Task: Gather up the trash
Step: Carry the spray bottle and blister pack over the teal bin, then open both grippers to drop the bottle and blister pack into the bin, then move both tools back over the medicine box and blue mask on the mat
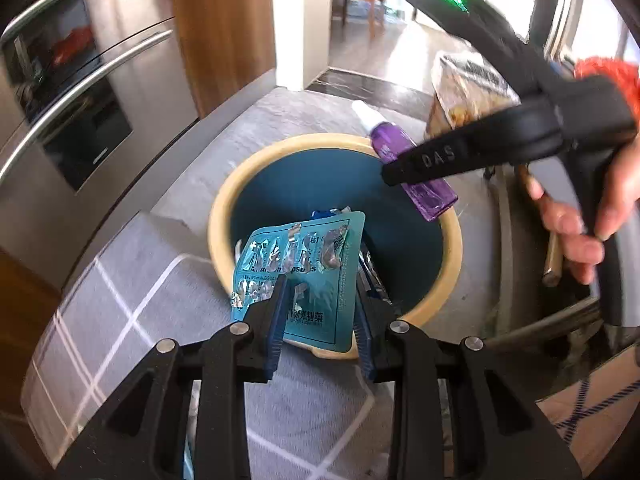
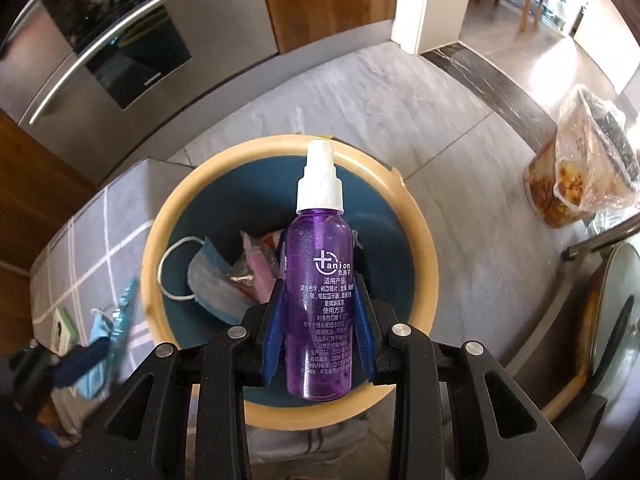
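Observation:
A round bin (image 1: 224, 220) with a cream rim and blue inside stands on the grey floor; it also shows in the right wrist view (image 2: 160, 240). My left gripper (image 1: 320, 312) is shut on a teal blister pack (image 1: 308, 264) and holds it over the bin's near rim. My right gripper (image 2: 320, 304) is shut on a purple spray bottle (image 2: 320, 280) with a white cap, held over the bin; the bottle also shows in the left wrist view (image 1: 424, 196). Inside the bin lie a face mask (image 2: 212, 280) and wrappers (image 2: 256, 268).
A steel fridge (image 2: 112, 52) stands at the left. A grey checked cloth (image 1: 100, 320) covers a surface beside the bin. A plastic bag with food waste (image 2: 576, 176) sits on the floor at the right. A small green box (image 2: 64, 328) lies on the cloth.

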Action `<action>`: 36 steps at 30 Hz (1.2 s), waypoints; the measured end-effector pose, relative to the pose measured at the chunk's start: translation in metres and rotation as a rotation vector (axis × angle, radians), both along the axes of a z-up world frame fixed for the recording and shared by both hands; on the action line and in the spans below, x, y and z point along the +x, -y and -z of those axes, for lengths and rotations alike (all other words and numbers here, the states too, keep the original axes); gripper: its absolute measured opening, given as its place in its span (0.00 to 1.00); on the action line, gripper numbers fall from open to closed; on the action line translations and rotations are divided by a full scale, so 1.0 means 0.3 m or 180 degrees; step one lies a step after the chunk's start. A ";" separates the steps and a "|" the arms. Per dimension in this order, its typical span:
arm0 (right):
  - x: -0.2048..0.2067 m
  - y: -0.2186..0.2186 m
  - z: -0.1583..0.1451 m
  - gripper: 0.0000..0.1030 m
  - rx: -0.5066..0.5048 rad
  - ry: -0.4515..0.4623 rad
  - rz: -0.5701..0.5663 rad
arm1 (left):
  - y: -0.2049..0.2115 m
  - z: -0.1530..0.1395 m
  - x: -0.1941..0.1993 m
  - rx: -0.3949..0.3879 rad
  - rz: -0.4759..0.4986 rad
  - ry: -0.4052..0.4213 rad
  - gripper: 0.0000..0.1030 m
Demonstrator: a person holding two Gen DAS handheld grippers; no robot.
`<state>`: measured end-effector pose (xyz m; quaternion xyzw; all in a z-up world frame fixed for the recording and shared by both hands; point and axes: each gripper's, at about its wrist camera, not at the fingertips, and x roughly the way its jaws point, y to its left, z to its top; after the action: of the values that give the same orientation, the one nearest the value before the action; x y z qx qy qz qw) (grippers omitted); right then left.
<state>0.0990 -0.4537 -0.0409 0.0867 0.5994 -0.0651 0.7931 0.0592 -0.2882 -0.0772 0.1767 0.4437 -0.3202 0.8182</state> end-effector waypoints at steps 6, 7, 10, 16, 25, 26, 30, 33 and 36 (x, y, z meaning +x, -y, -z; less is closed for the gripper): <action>-0.015 0.041 0.039 0.33 0.0144 -0.0119 0.0198 | 0.078 0.070 0.037 0.0051 0.0018 -0.0092 0.30; -0.015 0.047 0.044 0.33 0.0166 -0.0133 0.0238 | 0.089 0.074 0.037 0.0070 0.0047 -0.0090 0.30; -0.012 0.052 0.049 0.33 0.0201 -0.0141 0.0274 | 0.104 0.080 0.034 0.0113 0.0094 -0.0089 0.30; -0.005 0.045 0.051 0.33 0.0227 -0.0130 0.0256 | 0.102 0.078 0.032 0.0142 0.0113 -0.0055 0.36; 0.006 0.019 0.032 0.49 0.0282 -0.0078 0.0221 | 0.032 0.019 0.010 -0.0049 -0.0090 -0.0104 0.57; 0.007 0.013 0.028 0.50 0.0277 -0.0071 0.0202 | 0.020 0.011 0.003 -0.0048 -0.0106 -0.0098 0.59; 0.014 -0.031 -0.007 0.61 0.0236 0.0009 0.0061 | -0.051 -0.026 -0.028 -0.0117 -0.0198 -0.0100 0.70; 0.018 -0.060 -0.043 0.67 0.0221 0.0099 -0.0005 | -0.102 -0.052 -0.033 -0.0123 -0.0277 -0.0105 0.76; 0.020 -0.096 -0.076 0.70 0.0190 0.0185 -0.0097 | -0.180 -0.095 -0.050 -0.0122 -0.0369 -0.0086 0.78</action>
<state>0.1049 -0.4248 -0.0181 0.1030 0.5790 -0.0325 0.8081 0.0442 -0.2343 -0.0488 0.1306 0.4580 -0.2831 0.8325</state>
